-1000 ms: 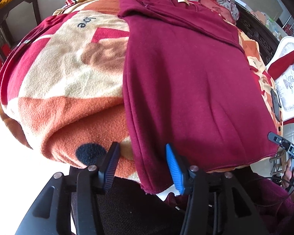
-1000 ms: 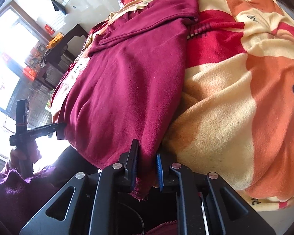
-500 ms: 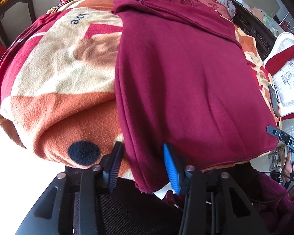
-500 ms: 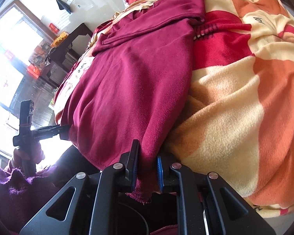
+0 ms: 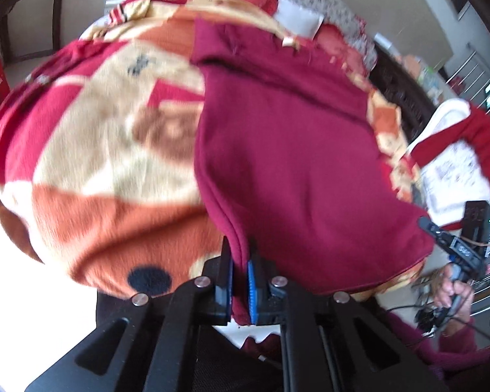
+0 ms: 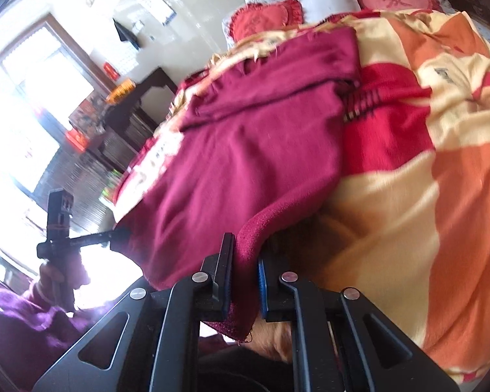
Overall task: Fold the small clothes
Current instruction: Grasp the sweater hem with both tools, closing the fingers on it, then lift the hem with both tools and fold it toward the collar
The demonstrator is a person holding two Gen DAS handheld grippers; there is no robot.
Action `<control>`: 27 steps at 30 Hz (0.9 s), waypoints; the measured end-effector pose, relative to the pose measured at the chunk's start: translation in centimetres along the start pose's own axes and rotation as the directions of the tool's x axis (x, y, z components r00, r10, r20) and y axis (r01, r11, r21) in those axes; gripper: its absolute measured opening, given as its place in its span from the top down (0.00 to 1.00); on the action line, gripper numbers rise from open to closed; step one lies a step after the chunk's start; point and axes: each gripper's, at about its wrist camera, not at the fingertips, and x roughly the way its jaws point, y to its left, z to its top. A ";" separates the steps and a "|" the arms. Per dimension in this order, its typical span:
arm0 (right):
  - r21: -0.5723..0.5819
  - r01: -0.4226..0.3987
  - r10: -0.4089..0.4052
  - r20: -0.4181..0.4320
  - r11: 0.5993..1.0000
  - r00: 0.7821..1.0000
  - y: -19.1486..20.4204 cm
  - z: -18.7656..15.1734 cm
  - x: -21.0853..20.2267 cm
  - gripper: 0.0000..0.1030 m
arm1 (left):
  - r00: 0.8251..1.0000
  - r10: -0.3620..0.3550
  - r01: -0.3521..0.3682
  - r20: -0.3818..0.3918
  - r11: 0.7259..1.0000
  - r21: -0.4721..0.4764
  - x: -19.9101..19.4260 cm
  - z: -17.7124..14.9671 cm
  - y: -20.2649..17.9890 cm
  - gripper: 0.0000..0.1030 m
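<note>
Both hem corners of the maroon top (image 5: 287, 163) are pinched, lower centre: left gripper (image 5: 240, 277), right gripper (image 6: 245, 281); sleeves apparently folded in, lengthwise fold remaining.

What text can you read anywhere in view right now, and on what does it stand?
"家" (likely, a little soft): right heart cushion.
Too blurred to read: dark lettering on the blanket.
Too blurred to read: the character on the left heart cushion.
Too small to read: print on the wall sheet.
</note>
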 end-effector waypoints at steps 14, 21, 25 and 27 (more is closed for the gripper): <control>-0.054 0.085 -0.073 0.194 0.995 0.978 -0.1 16.4 2.8 1.00 | 0.959 0.053 -0.071 0.279 0.996 0.055 0.1 18.3 -2.7 0.93; 0.042 0.142 -0.147 0.176 0.989 0.973 -4.1 23.0 6.7 1.00 | 0.958 0.128 -0.145 0.255 0.988 0.048 6.6 25.1 -3.0 0.93; 0.104 0.158 -0.170 0.129 0.982 0.977 -6.6 25.4 9.8 1.00 | 0.960 0.162 -0.171 0.227 0.985 0.023 9.9 27.8 -2.2 0.93; 0.117 0.166 -0.180 0.117 0.979 0.977 -7.4 26.3 11.1 1.00 | 0.957 0.188 -0.196 0.219 0.981 0.012 11.3 28.8 -1.7 0.93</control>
